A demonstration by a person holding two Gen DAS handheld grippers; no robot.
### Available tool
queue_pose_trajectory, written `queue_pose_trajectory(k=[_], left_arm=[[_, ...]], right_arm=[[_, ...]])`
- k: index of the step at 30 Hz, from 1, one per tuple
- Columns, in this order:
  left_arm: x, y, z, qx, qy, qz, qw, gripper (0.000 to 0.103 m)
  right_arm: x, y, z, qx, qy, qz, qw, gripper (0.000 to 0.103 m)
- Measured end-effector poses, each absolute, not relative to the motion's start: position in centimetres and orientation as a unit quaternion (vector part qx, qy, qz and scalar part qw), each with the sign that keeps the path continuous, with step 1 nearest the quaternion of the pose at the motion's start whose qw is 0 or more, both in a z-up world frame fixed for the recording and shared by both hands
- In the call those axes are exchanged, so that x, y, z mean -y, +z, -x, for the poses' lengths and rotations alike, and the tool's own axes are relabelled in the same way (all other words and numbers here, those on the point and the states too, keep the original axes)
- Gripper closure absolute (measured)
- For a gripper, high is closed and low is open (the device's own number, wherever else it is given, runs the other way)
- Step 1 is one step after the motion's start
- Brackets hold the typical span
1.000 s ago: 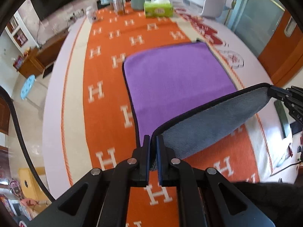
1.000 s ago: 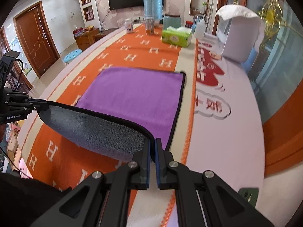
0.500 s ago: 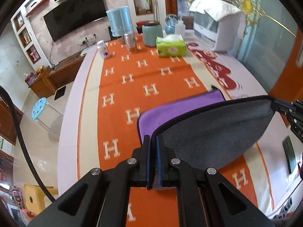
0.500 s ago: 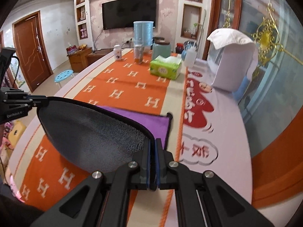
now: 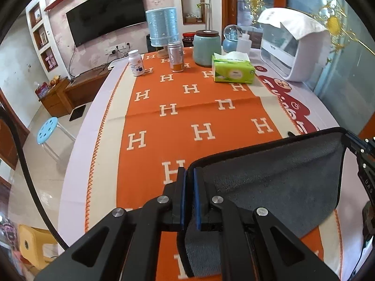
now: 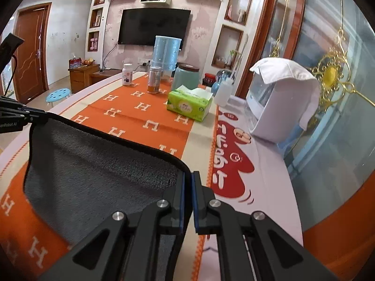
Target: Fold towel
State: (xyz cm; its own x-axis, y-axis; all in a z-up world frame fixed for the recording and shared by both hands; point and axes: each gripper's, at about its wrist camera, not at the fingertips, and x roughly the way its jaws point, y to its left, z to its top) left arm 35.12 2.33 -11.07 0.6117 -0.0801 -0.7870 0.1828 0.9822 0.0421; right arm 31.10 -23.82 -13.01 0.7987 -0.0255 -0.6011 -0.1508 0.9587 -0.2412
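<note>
The worktop (image 5: 77,164) is carrying an orange H-patterned cloth (image 5: 187,107). Above that cloth, the towel (image 5: 276,187) is hanging grey side up, with the left gripper (image 5: 189,199) and right gripper (image 6: 187,201) each clamping one corner.

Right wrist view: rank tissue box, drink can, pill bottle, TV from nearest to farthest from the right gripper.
From the right gripper, shut on the towel:
1. Tissue box, ahead, mid table.
2. Drink can, farther back, left of the box.
3. Pill bottle, about level with the can, slightly farther left; close call.
4. TV, on the back wall.
</note>
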Motion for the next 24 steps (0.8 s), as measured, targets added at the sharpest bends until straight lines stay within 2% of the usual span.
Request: queue_pose_trajectory(k=[3,4,5,6,8,10,13,15,16,17,19,24], left_arm=[[-2.9,-11.6,-35.8,-0.433,-0.066,-0.034,0.898,0.092],[-3.1,-11.8,-36.0,-0.435,-0.063,-0.029,0.898,0.086],[-3.2,-12.0,-36.2,-0.436,-0.058,-0.023,0.898,0.077],[-3.3,-12.1,-36.3,-0.437,-0.055,-0.02,0.898,0.073],[-3.6,-12.3,-36.4,-0.437,-0.051,-0.015,0.898,0.069],[-3.8,-12.4,-36.4,-0.439,-0.046,-0.011,0.897,0.068],[-3.9,-12.2,-36.0,-0.441,-0.043,-0.007,0.896,0.067],[-4.0,-11.8,-35.6,-0.44,-0.04,-0.004,0.897,0.061],[-4.0,-11.4,-35.2,-0.438,-0.039,-0.002,0.898,0.053],[-4.0,-11.1,-34.8,-0.434,-0.037,-0.001,0.9,0.049],[-3.9,-10.4,-34.2,-0.428,-0.035,0.0,0.903,0.048],[-3.9,-8.1,-31.4,-0.409,-0.019,-0.001,0.912,0.031]], right_arm=[[23.6,-13.4,-31.7,-0.309,0.033,0.138,0.94,0.095],[23.6,-13.5,-31.8,-0.307,0.034,0.136,0.941,0.093],[23.6,-13.5,-31.8,-0.304,0.034,0.134,0.943,0.088],[23.5,-13.5,-31.9,-0.298,0.032,0.134,0.944,0.085],[23.4,-13.3,-31.9,-0.289,0.032,0.135,0.947,0.066],[23.3,-13.2,-31.9,-0.285,0.034,0.138,0.948,0.059],[23.2,-12.9,-31.7,-0.283,0.035,0.137,0.949,0.055],[23.2,-12.7,-31.5,-0.282,0.034,0.135,0.949,0.051],[23.2,-12.4,-31.3,-0.279,0.035,0.134,0.95,0.049],[23.2,-12.1,-31.0,-0.277,0.035,0.133,0.951,0.048],[23.2,-11.5,-30.3,-0.27,0.037,0.132,0.953,0.047],[23.5,-9.7,-28.1,-0.255,0.036,0.126,0.958,0.042]])
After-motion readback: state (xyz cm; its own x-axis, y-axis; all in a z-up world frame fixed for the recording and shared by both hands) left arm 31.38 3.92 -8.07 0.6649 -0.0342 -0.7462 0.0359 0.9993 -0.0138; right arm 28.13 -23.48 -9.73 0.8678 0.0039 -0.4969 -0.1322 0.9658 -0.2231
